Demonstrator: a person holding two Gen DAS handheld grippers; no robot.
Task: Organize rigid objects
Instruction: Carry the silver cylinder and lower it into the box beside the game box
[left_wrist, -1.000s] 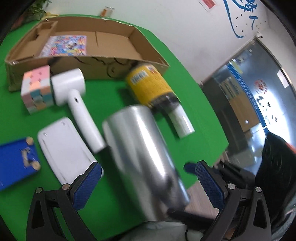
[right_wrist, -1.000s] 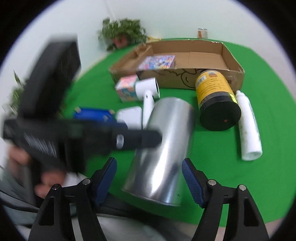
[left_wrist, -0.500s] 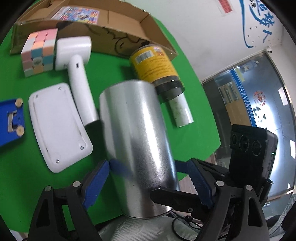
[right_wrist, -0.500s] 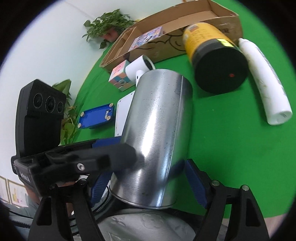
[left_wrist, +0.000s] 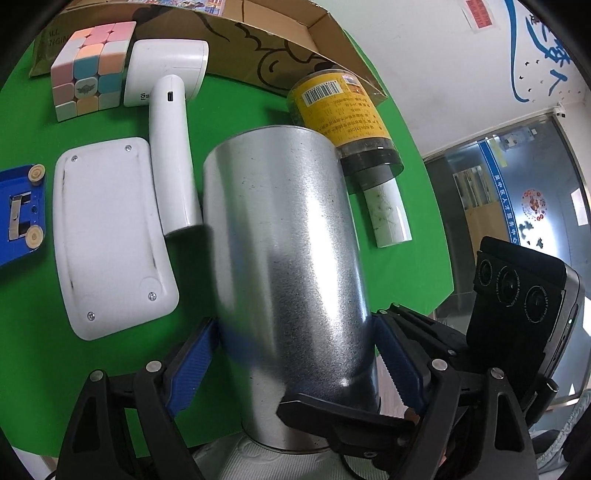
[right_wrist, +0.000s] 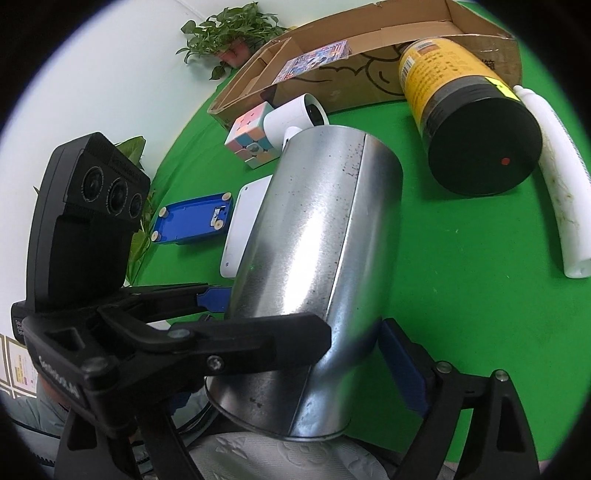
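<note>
A galvanised metal cylinder (left_wrist: 288, 258) lies on its side on the green counter (left_wrist: 110, 369), its near open end overhanging the front edge above a white quilted cloth (right_wrist: 277, 458). The left gripper (left_wrist: 295, 363) straddles that near end with a blue pad on each side; both pads sit right against the shiny wall, though whether they press on it cannot be told. The right gripper (right_wrist: 306, 354) reaches across the same end from the other side; its jaws are opening, with the cylinder between them and its right pad standing just off the metal. Left of the cylinder in the left wrist view lie a white handheld device (left_wrist: 170, 147), a flat white plastic case (left_wrist: 110, 236) and a blue case (left_wrist: 18, 214), with a pastel puzzle cube (left_wrist: 88, 70) touching the device's head. Beyond the cylinder's far end a yellow-labelled jar (right_wrist: 465, 122) with a black lid lies on its side, a white tube (right_wrist: 561, 192) just beside it. A shallow cardboard box (right_wrist: 351, 74) stands at the back with a colourful booklet (right_wrist: 314, 59) inside, and a potted plant (right_wrist: 225, 33) behind it
</note>
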